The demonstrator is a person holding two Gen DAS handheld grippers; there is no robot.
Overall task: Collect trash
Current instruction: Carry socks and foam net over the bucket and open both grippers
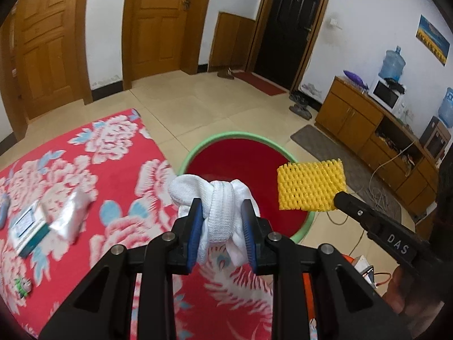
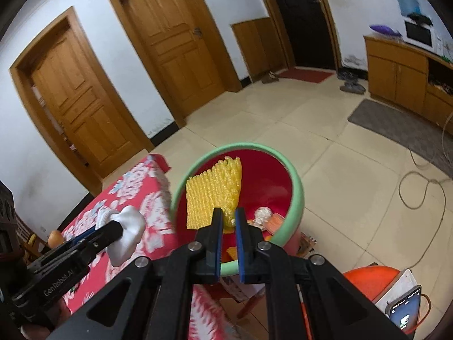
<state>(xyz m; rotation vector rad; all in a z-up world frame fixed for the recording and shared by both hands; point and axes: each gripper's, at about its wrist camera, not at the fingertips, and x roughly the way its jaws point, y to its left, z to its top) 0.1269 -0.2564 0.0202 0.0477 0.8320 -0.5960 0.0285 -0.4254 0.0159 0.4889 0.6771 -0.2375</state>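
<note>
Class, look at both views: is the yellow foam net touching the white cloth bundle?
Apart. The left wrist view shows the yellow foam net and the white cloth bundle separated by a clear strip of the red bin interior.

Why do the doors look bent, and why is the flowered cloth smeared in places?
Left wrist view: the wide lens bows the doors and darkens the corners; the boxes on the red flowered cloth are motion-blurred, the white sock bundle sharp. Right wrist view: same curving; the cloth edge is smeared, the yellow foam net crisp.
</note>
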